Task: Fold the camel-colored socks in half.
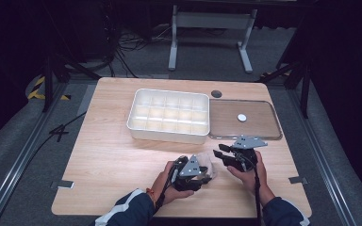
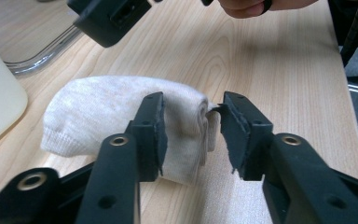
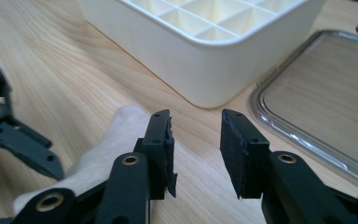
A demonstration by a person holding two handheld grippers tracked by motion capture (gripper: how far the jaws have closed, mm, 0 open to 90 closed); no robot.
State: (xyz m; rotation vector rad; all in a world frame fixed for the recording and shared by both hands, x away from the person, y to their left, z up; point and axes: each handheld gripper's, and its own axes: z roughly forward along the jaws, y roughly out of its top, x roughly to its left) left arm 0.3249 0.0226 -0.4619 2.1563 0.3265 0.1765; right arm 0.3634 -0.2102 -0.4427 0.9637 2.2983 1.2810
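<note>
A rolled white sock [image 1: 208, 164] lies on the wooden table [image 1: 113, 155] near its front edge, between my two hands. My left gripper [image 1: 205, 171] is at the sock's folded end [image 2: 107, 116]. The fold lies between the jaws; one pad rests beside it and the other stands a little off, so my left gripper [image 2: 191, 107] is open. My right gripper [image 1: 219, 150] is just right of the sock and points left. In its own view the right gripper [image 3: 196, 119] is open with bare table between the jaws, and the sock [image 3: 116, 140] lies to their left.
A white box [image 1: 167, 135] divided into several compartments stands behind the hands, also close ahead as a box [image 3: 205, 70] in the right gripper view. A clear flat lid [image 1: 264, 125] with a small white disc [image 1: 242, 117] lies to its right. The table's right edge is near.
</note>
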